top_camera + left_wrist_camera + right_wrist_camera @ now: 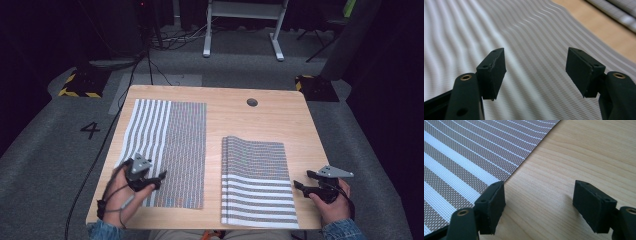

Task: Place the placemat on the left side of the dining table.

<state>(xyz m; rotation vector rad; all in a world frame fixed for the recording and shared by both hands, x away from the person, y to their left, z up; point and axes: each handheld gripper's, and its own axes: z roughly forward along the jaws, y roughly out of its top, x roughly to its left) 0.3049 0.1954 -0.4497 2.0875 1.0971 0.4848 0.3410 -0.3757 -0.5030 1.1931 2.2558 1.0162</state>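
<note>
Two striped woven placemats lie on the light wooden table [235, 120], long axes running away from the person: a flat one [167, 150] at left, a folded stack [257, 180] at right. The left gripper [152, 181], jaws wide apart and empty, hovers over the flat mat's near left part. The right gripper [302, 181], likewise open, sits beside the stack's right edge. The right gripper view shows bare wood between the jaws.

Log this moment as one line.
left tongs: open, over flat striped placemat | right tongs: open, over bare table beside folded placemat stack | nothing held
</note>
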